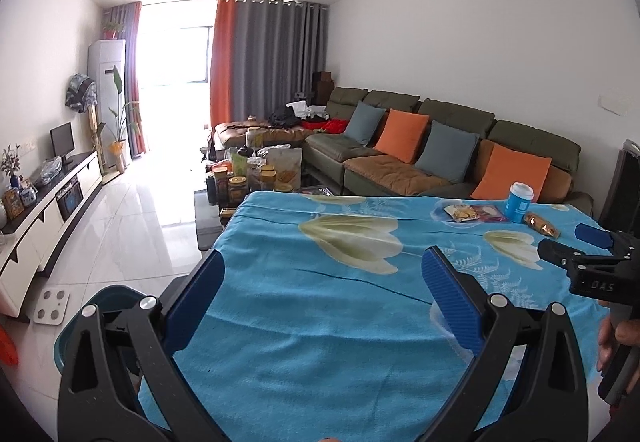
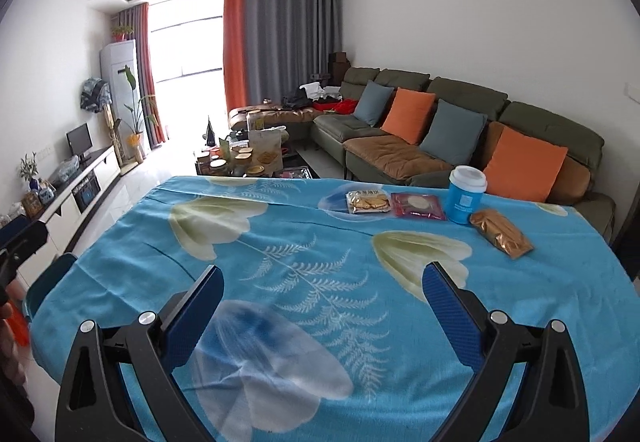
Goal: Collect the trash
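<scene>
On the blue flowered tablecloth at the far right lie a clear cracker packet, a red snack packet, a blue paper cup with a white lid, standing upright, and a gold wrapper. The same items show in the left wrist view: cracker packet, cup, gold wrapper. My left gripper is open and empty over the near left of the table. My right gripper is open and empty over the near middle, and also shows in the left wrist view.
A teal bin stands on the floor at the table's left edge, also visible in the right wrist view. Beyond are a cluttered coffee table, a green sofa with cushions, and a TV cabinet on the left.
</scene>
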